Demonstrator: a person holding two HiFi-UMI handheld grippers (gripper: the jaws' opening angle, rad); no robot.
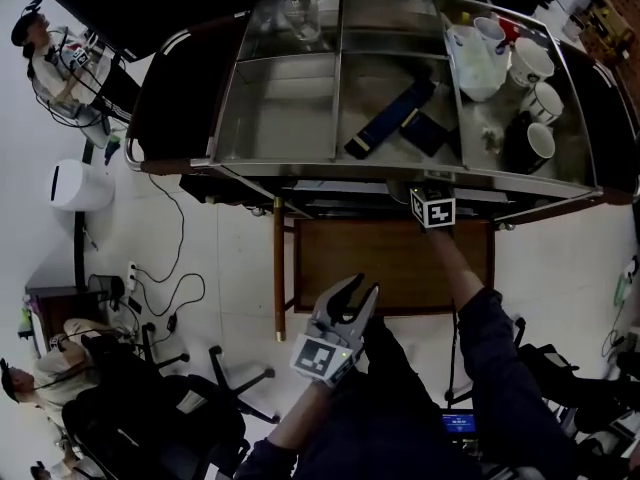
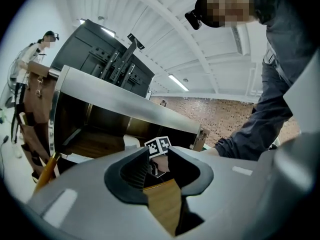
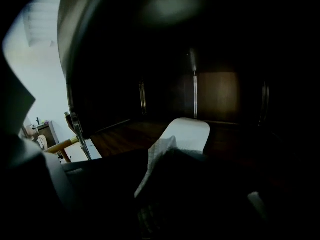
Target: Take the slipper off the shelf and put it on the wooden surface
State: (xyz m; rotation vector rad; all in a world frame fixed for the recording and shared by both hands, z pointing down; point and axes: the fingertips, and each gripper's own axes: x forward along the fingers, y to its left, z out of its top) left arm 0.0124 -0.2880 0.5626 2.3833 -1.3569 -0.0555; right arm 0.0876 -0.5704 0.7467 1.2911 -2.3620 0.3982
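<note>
Checking head view first: right gripper (image 1: 432, 208) shows only its marker cube. Its jaws are under the steel tray (image 1: 290, 108), so the slipper is out of sight from here. Left gripper (image 1: 362, 290) hangs low with jaws apart and nothing in them. The wooden surface (image 1: 390, 263) lies ahead of the left jaws and behind the right ones.

Count on the tray: one drinking glass (image 1: 300, 18), one dark blue box (image 1: 390, 118), at least three white mugs (image 1: 530, 63). Two grippers. Two other people off to the left.

Left gripper view: left gripper (image 2: 159, 166) jaws are spread and empty. Through the gap I see wooden surface (image 2: 162, 204) and the other gripper's cube.

Right gripper view is very dark. One white slipper (image 3: 187, 131) lies on the shelf (image 3: 115, 136), sole stretching straight ahead of the jaws. Its waffle-textured upper (image 3: 157, 156) stands pinched between the jaws, so I read them as clamped on it, not with full confidence.

How I'd run the pull:
- Confirm the grip is on fabric, not just brushing it.
- Lift only enough to clear the shelf floor.
- Draw straight back, staying off the metal upright (image 3: 75, 124) left of the jaws.
- Lower onto the wood once clear of the tray rim.
- Left gripper waits outside the path.
</note>
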